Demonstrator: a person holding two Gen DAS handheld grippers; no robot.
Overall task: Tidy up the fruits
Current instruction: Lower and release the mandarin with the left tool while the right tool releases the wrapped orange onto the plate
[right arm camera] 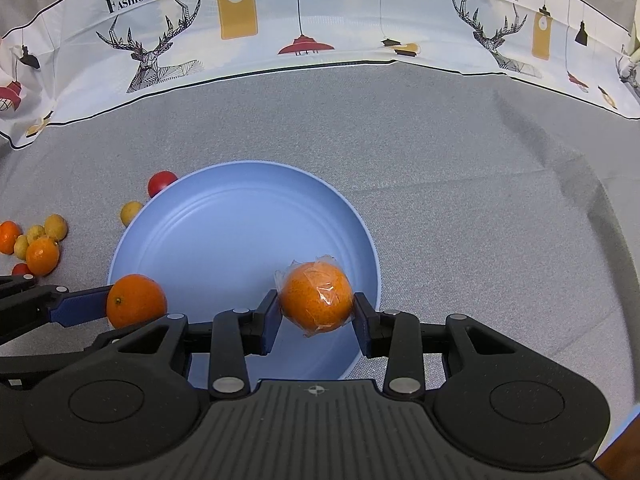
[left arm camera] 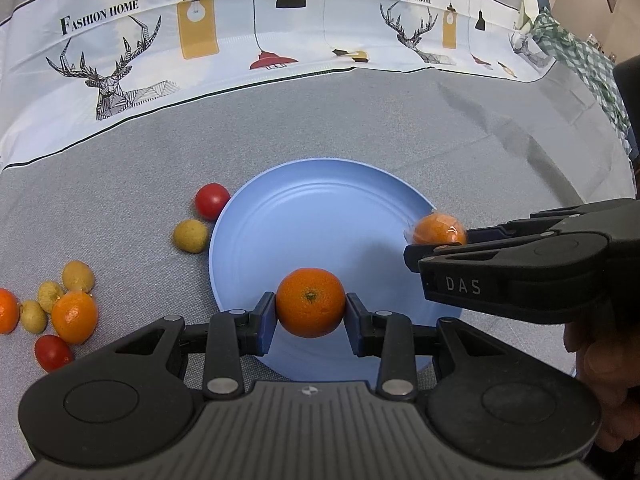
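Left tool (left arm camera: 310, 309): clenched on a bare orange (left arm camera: 310, 307), both blue pads pressed to its sides. The fruit hangs over the near rim of the blue plate (left arm camera: 320, 216); whether it touches the plate cannot be told. Seen from the right wrist, the same orange (right arm camera: 137, 300) sits at the plate's near-left edge with the left tool's blue finger against it.

Right tool (right arm camera: 316, 304): clenched on a plastic-wrapped orange (right arm camera: 316, 300), pads bearing on both sides, film crumpled above and below the grip. This fruit is held over the near-right portion of the plate (right arm camera: 240, 220). From the left wrist it shows at the plate's right rim (left arm camera: 439, 230), ahead of and to the right of the left tool.

The plate's inside is otherwise bare.

Loose fruit on the grey tabletop (left arm camera: 360, 120), all left of the left tool: a red tomato (left arm camera: 211, 201) touching the plate's far-left rim; a yellow fruit (left arm camera: 191, 236) just beside it; farther left, a cluster of yellow fruits (left arm camera: 78, 277), two more oranges (left arm camera: 75, 316) and a second red tomato (left arm camera: 52, 353).

A printed cloth (left arm camera: 256, 40) with deer and lamps lies along the tabletop's far side.
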